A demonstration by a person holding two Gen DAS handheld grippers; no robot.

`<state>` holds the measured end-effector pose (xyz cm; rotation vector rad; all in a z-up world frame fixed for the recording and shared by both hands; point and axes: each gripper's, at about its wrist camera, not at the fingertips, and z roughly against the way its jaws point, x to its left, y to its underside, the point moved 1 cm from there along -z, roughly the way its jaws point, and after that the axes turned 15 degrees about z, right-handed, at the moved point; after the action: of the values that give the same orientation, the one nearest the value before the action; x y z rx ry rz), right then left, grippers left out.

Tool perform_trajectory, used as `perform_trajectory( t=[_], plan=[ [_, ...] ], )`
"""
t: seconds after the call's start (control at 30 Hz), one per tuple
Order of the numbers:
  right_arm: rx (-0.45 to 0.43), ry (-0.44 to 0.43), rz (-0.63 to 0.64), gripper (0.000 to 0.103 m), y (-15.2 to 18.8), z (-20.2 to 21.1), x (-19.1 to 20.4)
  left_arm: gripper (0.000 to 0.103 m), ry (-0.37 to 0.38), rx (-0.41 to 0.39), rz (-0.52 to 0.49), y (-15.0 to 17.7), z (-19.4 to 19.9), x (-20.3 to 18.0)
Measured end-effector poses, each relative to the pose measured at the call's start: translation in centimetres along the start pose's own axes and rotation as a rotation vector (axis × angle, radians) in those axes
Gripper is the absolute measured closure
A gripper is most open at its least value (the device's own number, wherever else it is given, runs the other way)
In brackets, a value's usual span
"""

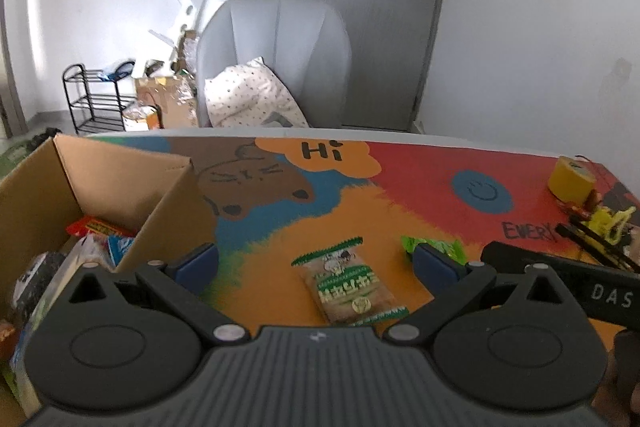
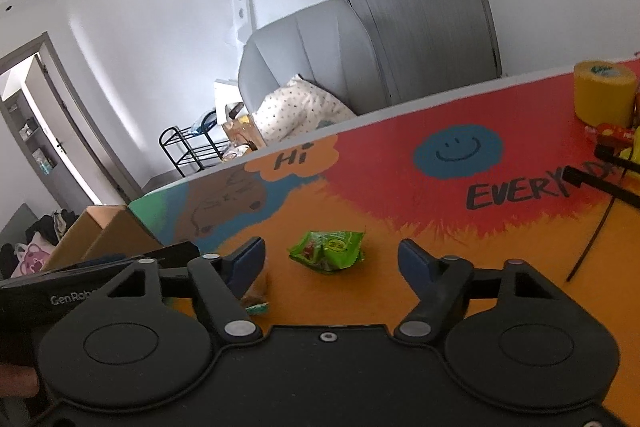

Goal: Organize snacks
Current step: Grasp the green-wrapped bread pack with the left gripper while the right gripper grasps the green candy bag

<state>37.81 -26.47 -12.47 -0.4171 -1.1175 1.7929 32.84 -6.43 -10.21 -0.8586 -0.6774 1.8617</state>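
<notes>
Several snack packets (image 1: 102, 241) in cardboard box (image 1: 48, 179)

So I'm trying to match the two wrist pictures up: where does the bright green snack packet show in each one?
Left wrist view: the bright green snack packet lies right of centre, half hidden behind the left gripper's right-hand finger.
Right wrist view: it lies near the centre on the orange part of the tabletop, between the open fingers of the right gripper, touched by neither.
Shared landmark: the yellow tape roll.
</notes>
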Motion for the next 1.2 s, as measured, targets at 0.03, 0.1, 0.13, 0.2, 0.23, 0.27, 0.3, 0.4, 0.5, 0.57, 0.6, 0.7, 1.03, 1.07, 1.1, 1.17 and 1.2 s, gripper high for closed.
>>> perform_trajectory(
  t=[0.03, 0.1, 0.13, 0.2, 0.23, 0.27, 0.3, 0.4, 0.5, 0.57, 0.6, 0.7, 1.03, 1.07, 1.1, 1.17, 1.2],
  plan=[
    [0.004, -0.001, -0.005, 0.030, 0.0, -0.3, -0.2, 0.001, 0.004, 0.007, 0.011, 0.0, -0.3, 0.0],
    [0.009, -0.002, -0.010, 0.030, 0.1, -0.7, -0.6, 0.001, 0.018, 0.032, 0.049, 0.0, -1.0, 0.3],
    [0.014, -0.004, -0.014, 0.030, 0.2, -1.1, -0.7, 0.002, 0.017, 0.036, 0.057, 0.1, -1.3, 0.3],
    [0.023, -0.008, -0.019, 0.031, 0.3, -1.7, -1.0, 0.003, 0.005, 0.046, 0.051, 0.4, -2.1, 0.2],
    [0.028, -0.010, -0.023, 0.031, 0.3, -2.0, -1.1, 0.003, 0.001, 0.059, 0.055, 0.5, -2.5, 0.3],
    [0.032, -0.012, -0.027, 0.031, 0.3, -2.3, -1.2, 0.003, 0.001, 0.071, 0.065, 0.7, -3.0, 0.3],
    [0.035, -0.014, -0.031, 0.032, 0.3, -2.5, -1.3, 0.004, 0.001, 0.084, 0.077, 0.8, -3.4, 0.4],
    [0.041, -0.019, -0.037, 0.032, 0.1, -3.2, -1.5, 0.005, -0.004, 0.105, 0.085, 1.0, -4.4, 0.5],
    [0.041, -0.019, -0.044, 0.032, -0.2, -3.5, -1.8, 0.005, -0.005, 0.117, 0.089, 1.2, -5.3, 0.4],
    [0.041, -0.018, -0.045, 0.032, -0.3, -3.7, -2.0, 0.005, -0.001, 0.124, 0.087, 1.4, -5.8, 0.1],
    [0.042, -0.017, -0.046, 0.032, -0.4, -3.8, -2.0, 0.006, 0.001, 0.126, 0.083, 1.4, -6.1, 0.0],
    [0.050, -0.020, -0.047, 0.032, -0.4, -4.4, -1.9, 0.015, -0.031, 0.137, 0.037, 2.0, -6.7, -0.6],
    [0.081, -0.031, -0.009, 0.032, -0.4, -6.8, 0.0, 0.056, -0.041, 0.125, 0.066, 1.3, -6.0, 0.8],
    [0.084, -0.019, 0.005, 0.033, -0.5, -6.9, 0.3, 0.056, -0.035, 0.124, 0.072, 1.3, -5.9, 1.0],
    [0.086, -0.011, 0.019, 0.044, -0.5, -7.0, 0.4, 0.056, -0.032, 0.124, 0.074, 1.3, -5.9, 1.0],
    [0.102, -0.034, 0.033, 0.065, -0.5, -7.2, 0.5, 0.056, -0.027, 0.125, 0.078, 1.4, -5.8, 1.2],
    [0.113, -0.041, 0.041, 0.075, -0.4, -7.1, 0.5, 0.056, -0.025, 0.126, 0.082, 1.3, -5.7, 1.3]
  ],
)
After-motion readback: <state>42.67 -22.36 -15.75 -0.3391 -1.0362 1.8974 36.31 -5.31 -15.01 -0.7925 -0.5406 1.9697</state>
